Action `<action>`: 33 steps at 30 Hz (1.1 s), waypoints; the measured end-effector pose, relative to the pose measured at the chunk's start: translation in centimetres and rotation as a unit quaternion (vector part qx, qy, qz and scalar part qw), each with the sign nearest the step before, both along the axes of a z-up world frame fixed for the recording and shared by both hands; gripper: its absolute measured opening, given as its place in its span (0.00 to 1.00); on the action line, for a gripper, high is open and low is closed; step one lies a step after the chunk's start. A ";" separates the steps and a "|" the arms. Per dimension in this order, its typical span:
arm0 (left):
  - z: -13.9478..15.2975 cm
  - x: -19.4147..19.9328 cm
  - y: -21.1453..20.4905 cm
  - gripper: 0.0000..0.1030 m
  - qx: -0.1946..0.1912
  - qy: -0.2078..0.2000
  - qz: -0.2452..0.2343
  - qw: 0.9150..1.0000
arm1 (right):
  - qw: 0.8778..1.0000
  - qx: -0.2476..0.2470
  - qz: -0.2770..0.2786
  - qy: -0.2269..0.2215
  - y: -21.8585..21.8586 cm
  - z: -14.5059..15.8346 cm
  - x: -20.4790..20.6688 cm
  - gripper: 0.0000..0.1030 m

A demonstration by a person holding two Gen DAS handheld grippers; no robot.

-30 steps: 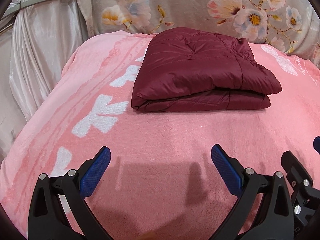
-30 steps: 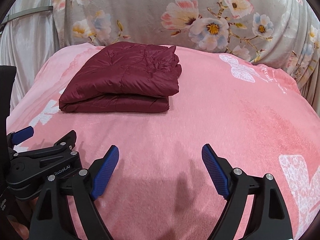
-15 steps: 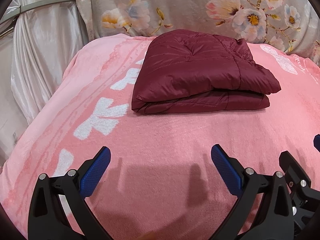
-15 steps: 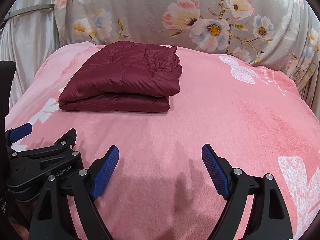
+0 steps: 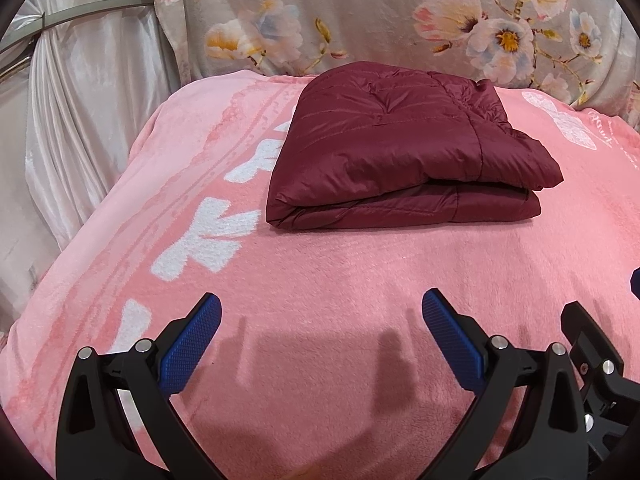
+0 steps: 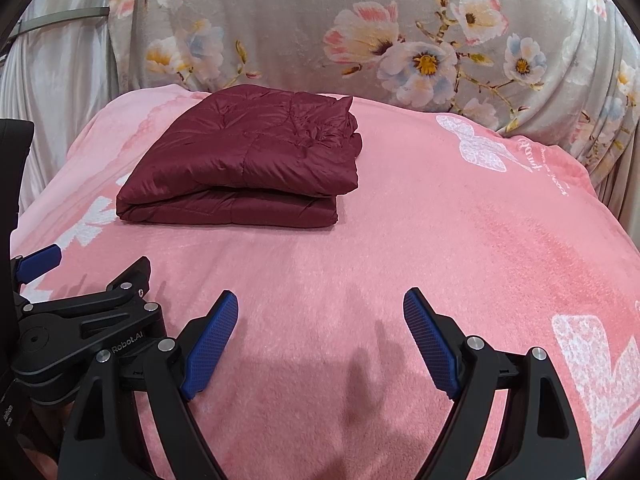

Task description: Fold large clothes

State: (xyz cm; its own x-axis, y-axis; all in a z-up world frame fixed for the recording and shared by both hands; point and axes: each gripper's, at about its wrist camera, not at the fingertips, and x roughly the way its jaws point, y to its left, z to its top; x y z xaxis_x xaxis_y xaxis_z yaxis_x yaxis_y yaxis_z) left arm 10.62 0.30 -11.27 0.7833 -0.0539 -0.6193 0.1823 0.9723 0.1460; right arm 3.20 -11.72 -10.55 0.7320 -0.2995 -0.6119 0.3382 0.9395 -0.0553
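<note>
Two grippers hang side by side over the near part of a pink fleece blanket point(image 5: 360, 280), and we hold nothing in either of them. Our left gripper point(image 5: 320, 320) has its blue-padded jaws spread wide, with only bare blanket and the jaws' own shadows between them. Our right gripper point(image 6: 320, 318) stands just as wide apart, equally empty, tilted down toward the fleece. In the right wrist view the left gripper's black frame shows at the lower left edge, close beside ours; in the left wrist view a corner of the right gripper's frame shows at the lower right. Well ahead of both sets of jaws lies the maroon quilted jacket point(image 5: 400, 152), folded into a thick rectangular bundle with one layer stacked on another and the open edges facing us. It rests flat on the blanket toward the far side, nearer the left than the right as we see it from the right wrist point(image 6: 248, 160). Some gathered fabric at its far right corner may be a collar or cuff, though we cannot tell at this angle. White patterns are woven into the blanket beside the bundle. Behind it rises a grey floral cloth point(image 6: 360, 40), and at the far left hangs a pale satin curtain point(image 5: 80, 100).
</note>
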 end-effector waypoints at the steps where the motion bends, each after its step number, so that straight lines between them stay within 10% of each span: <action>1: 0.0 0.0 0.0 0.95 0.000 -0.001 0.001 1.000 | 1.000 0.000 0.000 0.000 0.0 0.0 0.0 0.80; 33: 0.0 0.0 -0.4 0.93 0.006 0.000 0.002 1.000 | 1.000 -0.003 -0.001 0.000 0.0 -0.1 0.0 0.80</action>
State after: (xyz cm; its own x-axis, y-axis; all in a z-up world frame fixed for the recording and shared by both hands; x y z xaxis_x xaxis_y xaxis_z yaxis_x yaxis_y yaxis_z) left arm 10.59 -0.07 -11.28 0.7840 -0.0443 -0.6192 0.1793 0.9711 0.1576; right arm 3.19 -11.74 -10.60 0.7312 -0.3040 -0.6106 0.3391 0.9387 -0.0613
